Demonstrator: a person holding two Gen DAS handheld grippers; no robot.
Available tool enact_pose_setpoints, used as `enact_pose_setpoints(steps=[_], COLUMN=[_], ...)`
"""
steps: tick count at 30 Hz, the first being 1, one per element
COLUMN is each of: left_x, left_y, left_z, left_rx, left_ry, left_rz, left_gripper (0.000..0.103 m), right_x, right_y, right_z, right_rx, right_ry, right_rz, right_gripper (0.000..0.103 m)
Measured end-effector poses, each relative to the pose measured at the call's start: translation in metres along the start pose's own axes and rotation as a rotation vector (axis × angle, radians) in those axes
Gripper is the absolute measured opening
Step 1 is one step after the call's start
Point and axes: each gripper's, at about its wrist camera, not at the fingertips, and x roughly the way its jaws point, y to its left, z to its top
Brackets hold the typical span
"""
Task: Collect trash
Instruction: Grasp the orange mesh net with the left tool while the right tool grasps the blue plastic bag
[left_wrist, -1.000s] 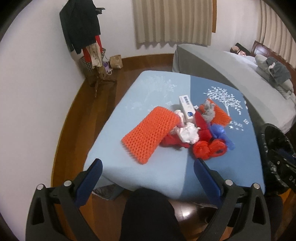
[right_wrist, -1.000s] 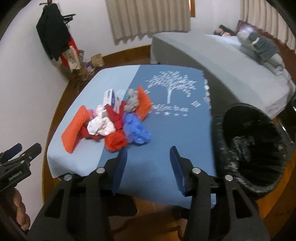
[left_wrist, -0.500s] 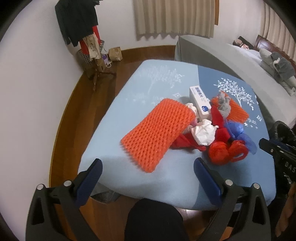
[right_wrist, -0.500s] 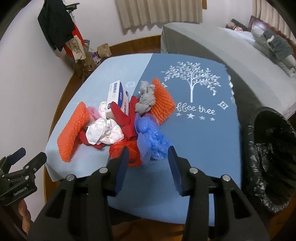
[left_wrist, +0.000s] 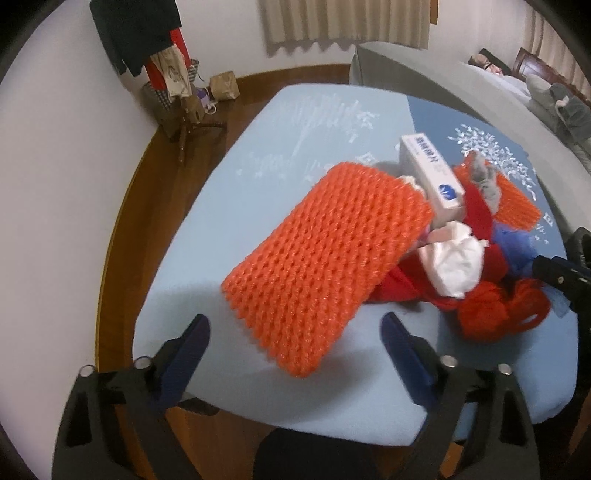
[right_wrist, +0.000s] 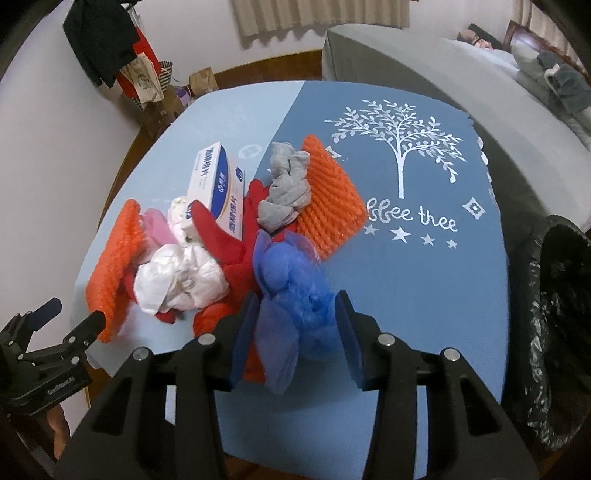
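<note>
A trash pile lies on the blue table cloth (right_wrist: 424, 266). My left gripper (left_wrist: 295, 349) is open, its fingers on either side of the near corner of an orange foam net (left_wrist: 325, 258). My right gripper (right_wrist: 295, 317) is open around a crumpled blue plastic piece (right_wrist: 295, 291), with no squeeze visible. The pile also holds a white box (right_wrist: 218, 188), white crumpled paper (right_wrist: 181, 280), red pieces (right_wrist: 225, 240), a grey rag (right_wrist: 284, 192) and a second orange net (right_wrist: 328, 199). A black-lined trash bin (right_wrist: 554, 325) stands at the table's right.
A grey bed (right_wrist: 461, 74) lies beyond the table. A coat stand with clothes and bags (left_wrist: 170, 74) stands by the left wall on the wooden floor. The left gripper shows at the lower left of the right wrist view (right_wrist: 48, 343).
Both grippers have moved forward to the pile. The left one now brackets the orange net's corner and the right one has closed in around the blue plastic.
</note>
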Motion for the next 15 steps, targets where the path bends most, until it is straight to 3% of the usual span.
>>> enact_pose_setpoints(steps=[3,5,10,12,15], left_x=[0.008,0.012,0.018,0.017,0.006], left_y=[0.000,-0.002,-0.003,-0.002,0.000], left_z=[0.001,0.001,0.003,0.003,0.005], left_rx=[0.004,0.009,0.008,0.003,-0.008], left_ry=[0.014,0.021,0.061,0.060,0.036], left_rz=[-0.006,-0.017,-0.050,-0.060,-0.055], left_gripper=[0.081,0.072,0.022,0.013,0.010], right_x=[0.009,0.016,0.020,0.016,0.005], right_y=[-0.003,-0.006,-0.011,-0.013,-0.018], right_z=[0.003,0.005,0.007,0.007,0.008], right_rx=[0.006,0.018,0.025,0.021,0.026], right_ry=[0.020,0.041,0.064,0.056,0.034], right_rz=[0.005,0.016,0.058,0.062,0.070], right_gripper=[0.041,0.033,0.021,0.019,0.018])
